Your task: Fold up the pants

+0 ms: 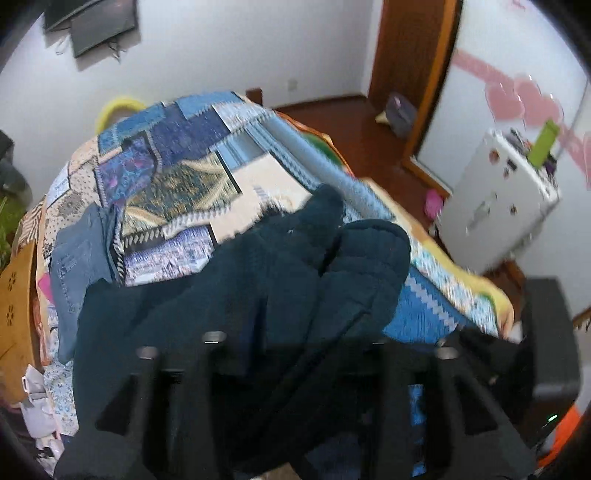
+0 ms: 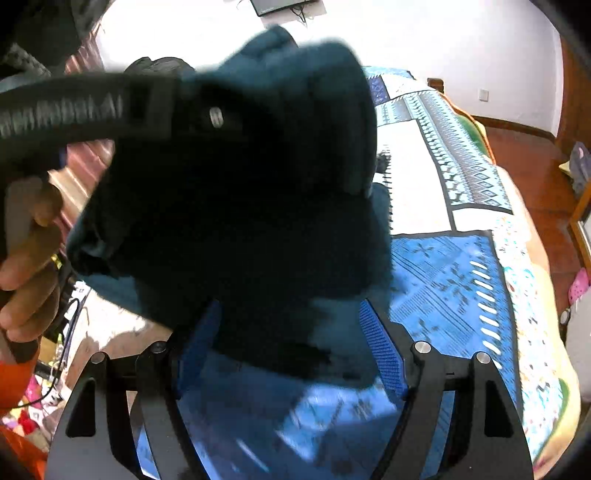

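The pants (image 1: 295, 266) (dark teal, bunched) hang over the quilt (image 1: 177, 184). The left gripper (image 2: 207, 118) is buried in them, its jaws' state unclear. The right gripper (image 2: 291, 347) stands open, cloth loose between its pads (image 2: 384, 354).

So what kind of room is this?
Most likely a bedroom: a big bed under a blue patchwork quilt, a dark flat screen on the white wall, and a small white fridge on the brown wooden floor.
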The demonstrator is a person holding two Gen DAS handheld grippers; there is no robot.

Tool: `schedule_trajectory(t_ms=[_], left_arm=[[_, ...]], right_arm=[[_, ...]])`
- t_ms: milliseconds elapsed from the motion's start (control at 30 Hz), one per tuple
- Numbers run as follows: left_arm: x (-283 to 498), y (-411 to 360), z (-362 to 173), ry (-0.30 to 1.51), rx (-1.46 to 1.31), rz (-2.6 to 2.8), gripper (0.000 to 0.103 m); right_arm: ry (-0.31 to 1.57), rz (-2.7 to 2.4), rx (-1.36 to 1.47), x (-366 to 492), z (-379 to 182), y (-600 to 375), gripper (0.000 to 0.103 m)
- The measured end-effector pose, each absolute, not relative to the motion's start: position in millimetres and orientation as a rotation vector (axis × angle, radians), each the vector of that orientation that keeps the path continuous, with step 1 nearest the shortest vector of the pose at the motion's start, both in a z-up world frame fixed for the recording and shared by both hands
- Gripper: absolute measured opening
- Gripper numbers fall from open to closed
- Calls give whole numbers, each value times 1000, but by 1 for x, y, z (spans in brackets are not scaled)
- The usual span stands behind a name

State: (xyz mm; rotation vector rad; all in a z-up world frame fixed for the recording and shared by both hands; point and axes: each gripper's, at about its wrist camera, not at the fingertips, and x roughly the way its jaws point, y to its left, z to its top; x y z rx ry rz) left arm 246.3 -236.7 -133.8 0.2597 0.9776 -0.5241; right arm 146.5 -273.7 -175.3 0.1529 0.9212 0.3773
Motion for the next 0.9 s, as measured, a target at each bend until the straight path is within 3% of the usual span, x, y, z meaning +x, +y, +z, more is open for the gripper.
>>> schedule_trajectory(t_ms=[33, 233, 467, 633, 900], left_arm=[[244, -236, -136, 1005, 251, -542, 70], [232, -230, -137, 1055, 231, -565, 74], [212, -206, -93, 867, 226, -542, 98], [233, -169, -77, 776, 242, -397, 101], [320, -88, -105, 861, 217, -149, 101]], right_arm=[[922, 371, 141, 142, -175, -274, 74], [962, 358, 137, 127, -181, -277, 74], [975, 355, 163, 118, -184, -279, 74], [973, 358, 174, 127, -185, -277, 74], [987, 342, 173, 135, -185, -274, 77]])
